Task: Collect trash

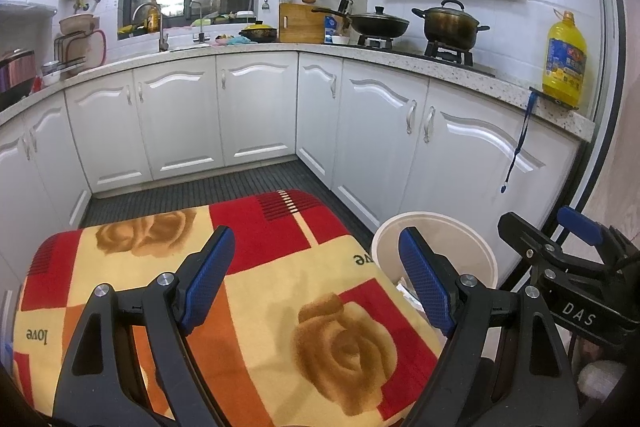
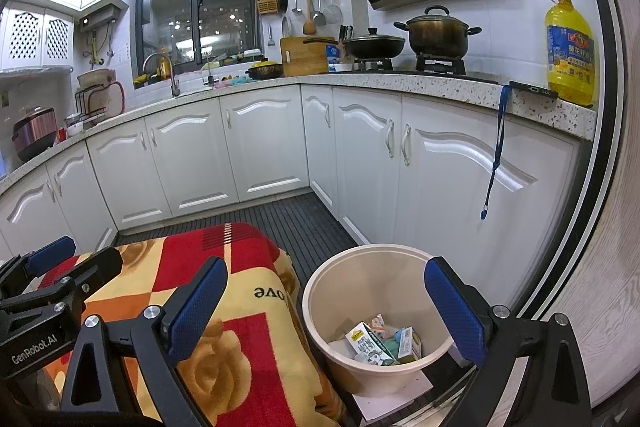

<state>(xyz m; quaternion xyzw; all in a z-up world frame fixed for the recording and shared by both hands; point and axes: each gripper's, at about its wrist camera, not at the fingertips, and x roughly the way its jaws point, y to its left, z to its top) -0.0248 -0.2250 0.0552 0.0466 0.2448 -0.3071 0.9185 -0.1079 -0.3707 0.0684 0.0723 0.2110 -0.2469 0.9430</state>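
A cream bin (image 2: 320, 291) stands on the floor right of a table covered by a red and yellow rose blanket (image 2: 240, 339). Inside it lie a milk carton (image 2: 366, 345) and other small cartons and wrappers. My right gripper (image 2: 326, 307) is open and empty, above the bin's near side. My left gripper (image 1: 316, 275) is open and empty above the blanket (image 1: 260, 287). The bin (image 1: 472, 247) shows to its right, partly hidden by the right finger. The right gripper (image 1: 568, 247) shows at the left wrist view's right edge; the left gripper (image 2: 52, 267) shows at the right wrist view's left edge.
White cabinets (image 2: 260, 147) run around a dark slatted floor (image 2: 300, 219). The counter holds a yellow oil bottle (image 2: 570, 51), a phone with a blue strap (image 2: 532, 89), pots on the stove (image 2: 436, 35) and a sink tap (image 2: 172, 75). A white sheet (image 2: 396, 393) lies under the bin.
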